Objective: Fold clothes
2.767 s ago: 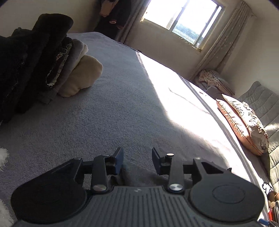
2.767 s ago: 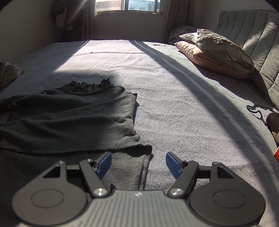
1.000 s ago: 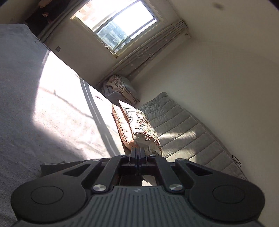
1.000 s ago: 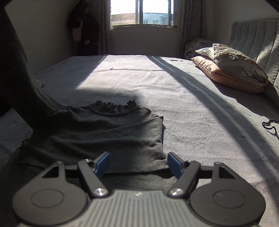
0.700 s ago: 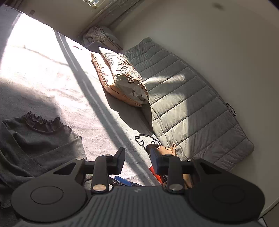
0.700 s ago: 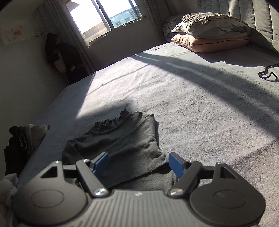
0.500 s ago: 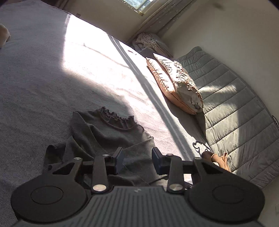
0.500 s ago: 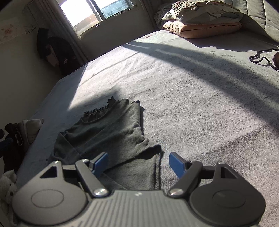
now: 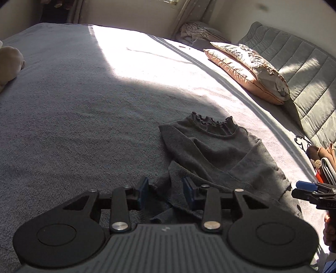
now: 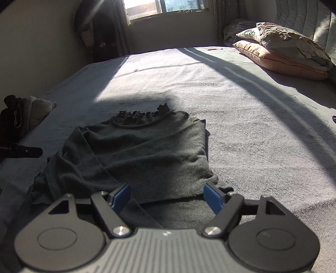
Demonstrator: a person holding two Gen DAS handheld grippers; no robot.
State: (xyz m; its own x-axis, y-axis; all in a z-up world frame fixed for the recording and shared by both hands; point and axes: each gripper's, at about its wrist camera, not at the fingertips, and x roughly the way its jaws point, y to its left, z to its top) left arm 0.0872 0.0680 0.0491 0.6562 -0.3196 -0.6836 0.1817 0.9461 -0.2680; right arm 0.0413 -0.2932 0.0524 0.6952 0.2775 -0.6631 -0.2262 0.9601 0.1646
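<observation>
I hold two tools over one garment. My left tool [image 9: 166, 193] stands with a narrow gap between its blue pads, empty, just above the rumpled near corner of the grey top [image 9: 216, 151]. My right tool [image 10: 167, 196] is spread wide, gripping nothing, its pads either side of the top's [image 10: 147, 151] near hem.

The top is dark grey knit, lying on the bed [image 10: 241, 100], mostly in shadow. One sleeve is folded across the body and the left side is bunched in loose creases; the right edge lies fairly straight. Its frilled collar [image 10: 139, 116] sits at the far end.

Left of the top, at the bed's edge, is a pile of dark and beige clothes [image 10: 23, 117]. Beyond the top a broad patch of sunlight crosses the bed. Far right of the top are two pillows [image 10: 283, 52], stacked, against a quilted grey headboard [image 9: 298, 63]. Behind everything is one window [image 10: 166, 8], with dark clothing [image 10: 98, 31] hanging left of it.
</observation>
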